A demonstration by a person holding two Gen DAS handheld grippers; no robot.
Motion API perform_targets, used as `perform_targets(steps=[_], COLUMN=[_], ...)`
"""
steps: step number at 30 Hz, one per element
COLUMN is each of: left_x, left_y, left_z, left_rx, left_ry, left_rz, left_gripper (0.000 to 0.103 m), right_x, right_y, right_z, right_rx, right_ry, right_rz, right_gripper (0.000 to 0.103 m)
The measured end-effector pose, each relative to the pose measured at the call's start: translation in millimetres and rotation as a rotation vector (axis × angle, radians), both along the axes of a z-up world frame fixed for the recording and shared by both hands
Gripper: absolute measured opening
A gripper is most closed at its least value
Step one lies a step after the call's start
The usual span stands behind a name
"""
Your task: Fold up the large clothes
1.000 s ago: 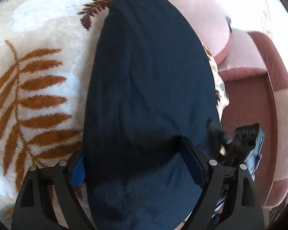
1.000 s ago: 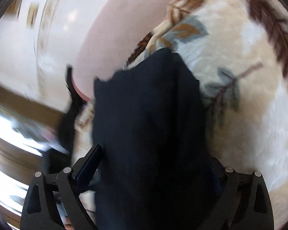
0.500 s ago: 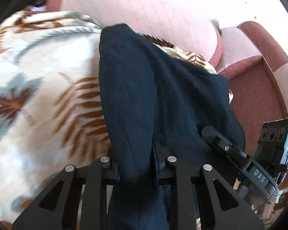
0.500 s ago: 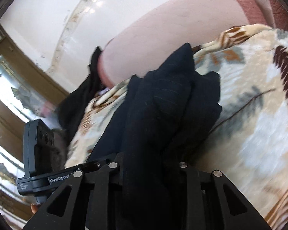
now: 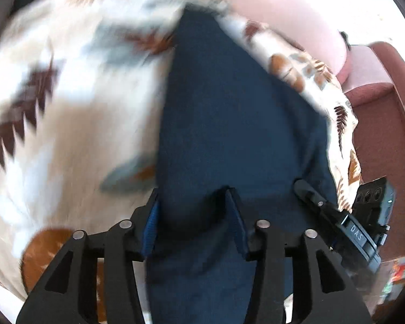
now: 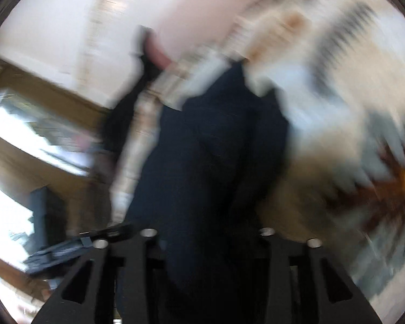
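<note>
In the left wrist view, the left gripper [image 5: 193,210] is nearest, its two fingers parted with a bunched fold of the dark navy garment [image 5: 229,124] between them; the blue pads [image 5: 151,218] stand apart and do not pinch the cloth flat, so the jaws are open around it. Just to the right, the right gripper [image 5: 334,216] reaches in from the side, its tip touching the garment's edge.

Beyond the fingers, the garment runs away up the middle as a long band, lying on a leaf-print blanket [image 5: 67,113] (cream, with brown and grey-blue fronds). Past the blanket is a pink sofa [image 5: 378,86].

The right wrist view is heavily blurred. The right gripper [image 6: 208,243] has the garment [image 6: 210,162] filling the gap between its fingers, but whether they clamp it I cannot tell. The left gripper [image 6: 75,248] shows low at the left. The blanket [image 6: 337,108] lies to the right.
</note>
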State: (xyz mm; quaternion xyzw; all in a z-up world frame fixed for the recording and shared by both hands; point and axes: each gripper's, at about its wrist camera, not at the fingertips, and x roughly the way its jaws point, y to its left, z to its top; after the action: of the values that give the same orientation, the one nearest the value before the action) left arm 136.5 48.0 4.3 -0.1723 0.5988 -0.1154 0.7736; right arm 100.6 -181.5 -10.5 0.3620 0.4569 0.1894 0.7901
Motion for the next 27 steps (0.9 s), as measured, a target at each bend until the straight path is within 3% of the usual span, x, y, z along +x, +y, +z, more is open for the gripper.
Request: perform_targets(steps=[2,4,7,9,12,16,18,19,20,21,23,25,27], left_x=[-7.4,-12.9,-8.2,7.8,31.1,46.8,46.3,46.4,46.4,46.8,47.3,50.2,43.2], left_y=[17.3,29.8,33.5,19.0,-1.5,-4.5,-7.3,-8.1,-6.8,-4.5,1.8,10.4,15.4], left_z=[5.4,24.8,53.7,64.9,61.2,28.5,8.9,0.2,-7.6,-14.2,-18.4,-17.9,-4.3], left_rx=[-0.044,-0.013,0.015,0.033,0.102,0.169,0.199,0.207,0.209,0.207,0.18,0.132,0.136], left_ry=[-0.015,-0.088,-0.196,-0.233,-0.255,-0.217,-0.199,-0.199,-0.201,-0.205,-0.208,-0.172,-0.159], left_rz=[0.014,0.02,0.037,0.028,0.036,0.046,0.042,0.051,0.07,0.087,0.103,0.108,0.097], left_gripper=[0.046,0.046,0.046,0.046,0.047,0.047,0.059,0.075,0.084,0.086,0.093,0.092,0.091], right_x=[-8.3,-15.6,-24.3,-21.3,-3.0,40.5,54.9,62.1,61.5,60.7,61.2,60.4,52.8], right_y=[-9.9,-23.8,-36.8,-23.5,15.1,43.1,44.8,35.4,23.0,15.7,16.9,18.2,12.4], right_z=[7.7,30.3,70.4,98.0,118.1,78.8,37.8,13.6,3.0,4.1,6.5,11.3,22.2], right_rx=[0.025,-0.011,-0.058,-0.065,-0.219,-0.398,-0.541,-0.509,-0.429,-0.385,-0.403,-0.428,-0.404], right_ry=[-0.001,-0.009,-0.121,-0.229,-0.327,-0.257,-0.136,-0.079,-0.08,-0.085,-0.079,-0.073,-0.05], right_rz=[-0.039,-0.112,-0.252,-0.257,-0.198,-0.137,-0.13,-0.129,-0.156,-0.178,-0.167,-0.151,-0.162], right_gripper=[0.052,0.053,0.055,0.055,0.055,0.049,0.05,0.052,0.053,0.053,0.053,0.053,0.053])
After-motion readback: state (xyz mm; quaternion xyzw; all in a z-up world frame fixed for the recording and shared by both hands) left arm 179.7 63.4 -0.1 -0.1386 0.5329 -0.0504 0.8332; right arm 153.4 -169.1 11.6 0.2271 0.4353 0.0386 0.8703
